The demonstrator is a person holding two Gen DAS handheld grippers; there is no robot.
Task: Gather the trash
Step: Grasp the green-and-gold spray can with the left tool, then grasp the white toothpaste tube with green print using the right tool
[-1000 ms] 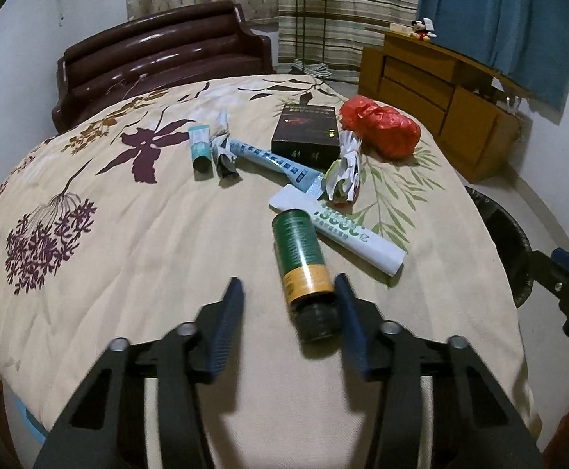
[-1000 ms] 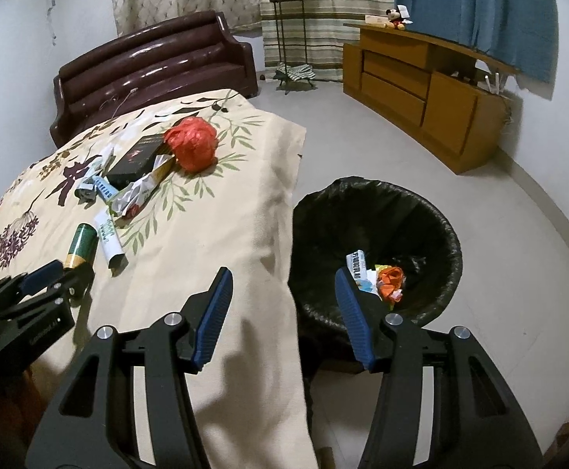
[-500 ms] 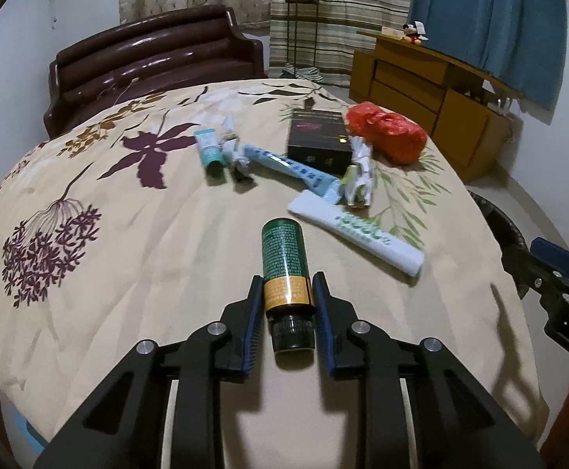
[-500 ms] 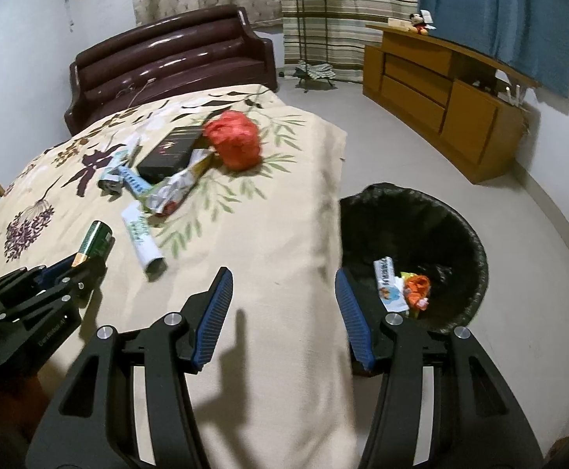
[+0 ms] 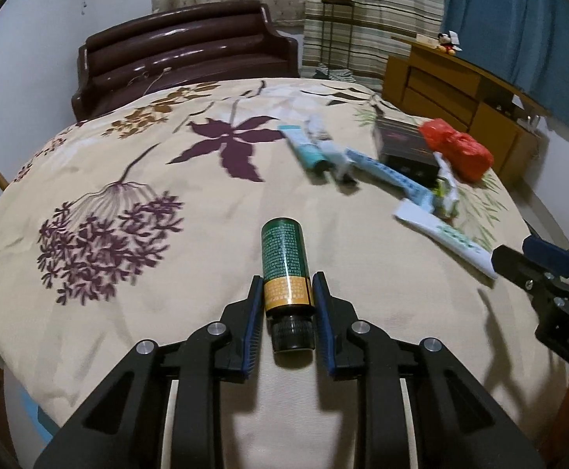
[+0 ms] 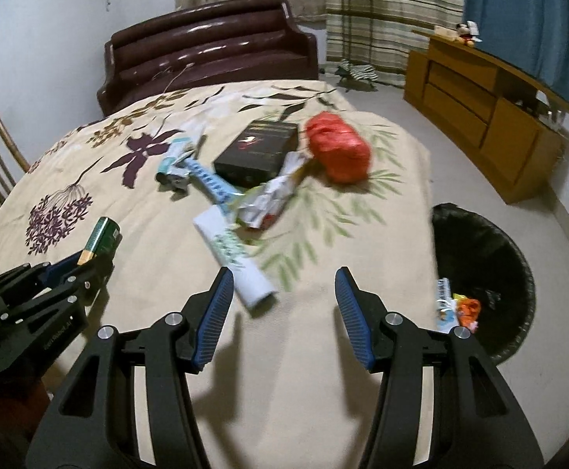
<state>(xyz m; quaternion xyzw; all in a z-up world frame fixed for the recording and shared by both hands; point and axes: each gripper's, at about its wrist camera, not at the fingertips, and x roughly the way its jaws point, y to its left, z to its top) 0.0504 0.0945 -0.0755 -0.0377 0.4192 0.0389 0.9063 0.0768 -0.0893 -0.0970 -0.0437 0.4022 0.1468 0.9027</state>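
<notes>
The left gripper (image 5: 288, 305) pinches the small green bottle with the orange label band and black cap (image 5: 286, 269), its blue pads pressed on the orange band just above the cap, the bottle lying on the cloth and pointing away. To do this step well, the grip should probably hold firm on the band so the smooth round body does not roll out, and the bottle should lift clear of the soft cloth before it is carried across to the black-lined waste bin (image 6: 491, 250) on the floor beside the table.

The right gripper (image 6: 282, 305) hangs with its jaws spread and empty, just short of the white tube with green print (image 6: 233, 258).

The cream cloth with purple flowers (image 5: 128, 179) also bears a black box (image 6: 257, 148), a red crumpled bag (image 6: 339, 148), and wrappers. Beyond stand a dark brown sofa (image 5: 186, 51) and a wooden cabinet (image 6: 479, 93).
</notes>
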